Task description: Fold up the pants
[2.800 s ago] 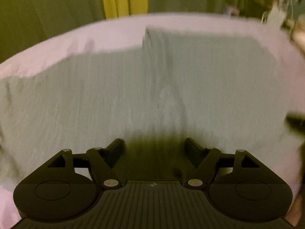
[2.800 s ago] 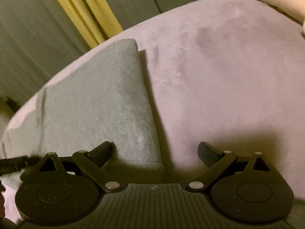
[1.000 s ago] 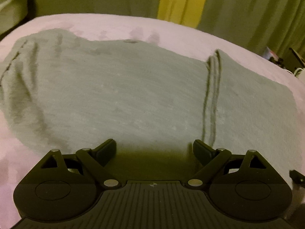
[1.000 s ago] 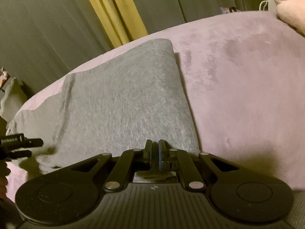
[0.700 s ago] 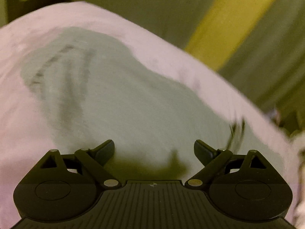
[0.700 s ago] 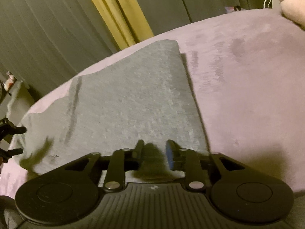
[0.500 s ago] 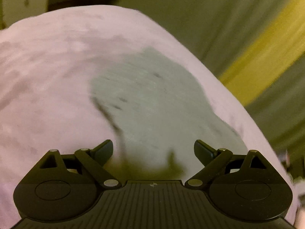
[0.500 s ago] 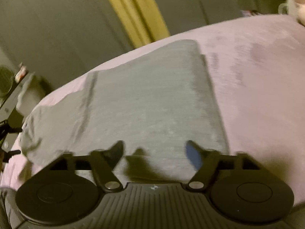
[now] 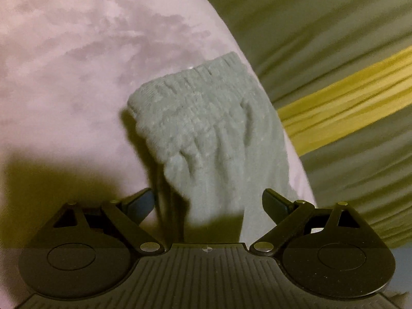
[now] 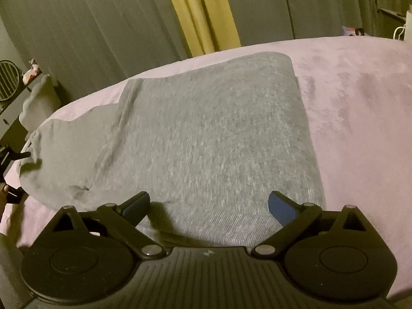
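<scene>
Grey pants (image 10: 206, 139) lie folded lengthwise on a pink bedspread (image 10: 360, 108). In the right wrist view my right gripper (image 10: 208, 203) is open, jaws wide apart over the near folded end. In the left wrist view the gathered elastic waistband end of the pants (image 9: 206, 118) lies just ahead of my left gripper (image 9: 208, 200), which is open and empty, its jaws either side of the cloth. The left gripper also shows at the far left edge of the right wrist view (image 10: 11, 159), beside the waistband end.
Grey-green curtains with a yellow strip (image 10: 203, 13) hang behind the bed. A dark shelf with a fan (image 10: 7, 79) and a pale cloth (image 10: 38, 100) stands at the left. The bed edge runs close beside the waistband in the left wrist view.
My right gripper was shut on the folded end one second ago and has opened wide, letting go. My left gripper has swung left along the pants to the waistband end, staying open.
</scene>
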